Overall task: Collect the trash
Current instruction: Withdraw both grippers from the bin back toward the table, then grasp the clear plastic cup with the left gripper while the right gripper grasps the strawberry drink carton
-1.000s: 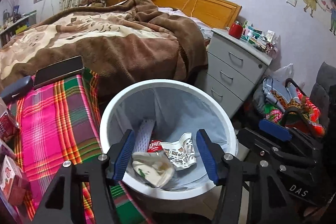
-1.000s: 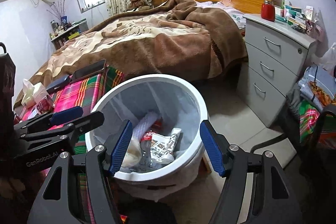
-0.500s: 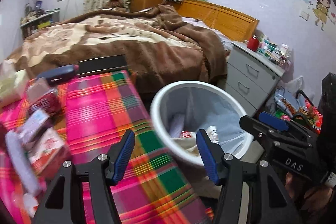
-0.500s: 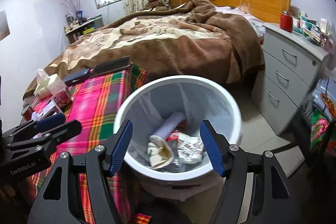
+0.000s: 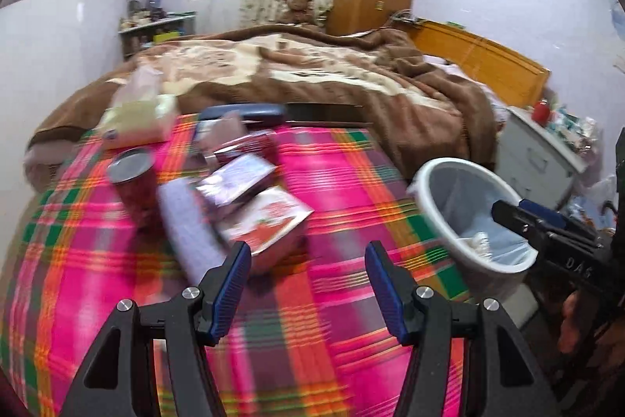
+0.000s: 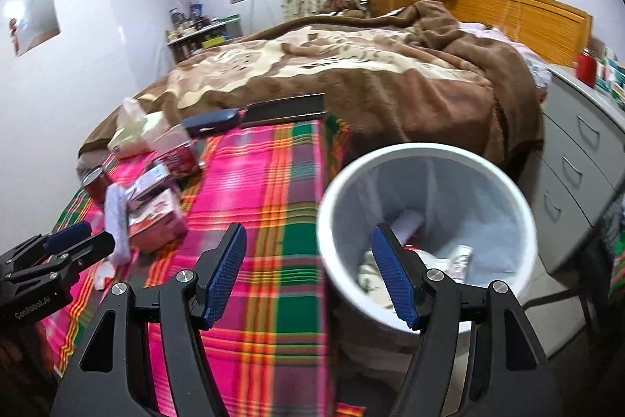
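The only readable writing is on the tools themselves. In the right wrist view, white letters reading roughly "GenRobot.AI" run along the body of the left gripper, which enters at about 8 o'clock. In the left wrist view, the letters "DAS" show on the body of the right gripper, at about 3 o'clock. Printing on the packets is too blurred to read.

Both tools stand open with nothing between their blue pads. The left gripper hangs over a pink, green and orange plaid cloth, touching nothing. The right gripper hangs over the edge of that cloth, and its right-hand finger crosses in front of the rim of a white bin.

The bin stands just beside the cloth, at about 4 o'clock in the left wrist view. Crumpled paper and wrappers lie at its bottom.

More trash waits on the cloth, at about 10 o'clock from the left gripper: a red and white packet, a silvery wrapper, a pale roll and a red can standing upright. Behind them sits a tissue pack, and beyond the cloth a bed with a brown blanket.
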A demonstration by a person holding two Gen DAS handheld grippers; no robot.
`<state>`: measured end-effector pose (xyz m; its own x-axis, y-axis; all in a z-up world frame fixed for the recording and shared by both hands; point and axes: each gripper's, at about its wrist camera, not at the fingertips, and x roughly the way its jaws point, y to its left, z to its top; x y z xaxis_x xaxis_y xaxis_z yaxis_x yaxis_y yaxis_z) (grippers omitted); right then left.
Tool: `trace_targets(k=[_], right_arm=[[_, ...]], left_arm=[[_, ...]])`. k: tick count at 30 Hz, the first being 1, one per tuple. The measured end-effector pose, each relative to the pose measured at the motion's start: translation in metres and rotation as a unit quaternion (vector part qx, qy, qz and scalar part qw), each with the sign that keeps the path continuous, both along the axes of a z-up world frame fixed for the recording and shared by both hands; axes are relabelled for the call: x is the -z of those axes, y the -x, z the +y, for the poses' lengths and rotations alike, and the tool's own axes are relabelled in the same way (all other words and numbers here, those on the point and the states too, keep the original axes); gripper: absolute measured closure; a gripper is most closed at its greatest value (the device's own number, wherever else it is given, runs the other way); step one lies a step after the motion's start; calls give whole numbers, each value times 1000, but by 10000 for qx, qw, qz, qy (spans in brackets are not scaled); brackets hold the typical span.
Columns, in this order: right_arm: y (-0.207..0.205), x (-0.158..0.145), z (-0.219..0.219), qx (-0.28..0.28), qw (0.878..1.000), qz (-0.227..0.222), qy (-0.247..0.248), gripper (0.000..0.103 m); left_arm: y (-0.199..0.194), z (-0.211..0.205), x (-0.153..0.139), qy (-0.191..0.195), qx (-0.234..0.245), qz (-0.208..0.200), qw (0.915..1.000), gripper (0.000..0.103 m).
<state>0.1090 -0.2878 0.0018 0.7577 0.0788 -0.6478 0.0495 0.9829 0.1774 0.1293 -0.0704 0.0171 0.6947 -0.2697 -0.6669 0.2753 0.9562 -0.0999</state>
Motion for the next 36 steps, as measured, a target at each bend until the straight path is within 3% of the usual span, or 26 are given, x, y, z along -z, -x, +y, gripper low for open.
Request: trace_targets(k=[11, 36], right_arm=[[-14, 5, 47, -543, 9984, 127, 5, 35], [-69, 38, 141, -1070, 9905, 812, -309, 35]], left_arm=[[11, 74, 17, -5, -709, 104, 9974, 43], [-17, 129, 76, 85, -912, 817, 9924, 43]])
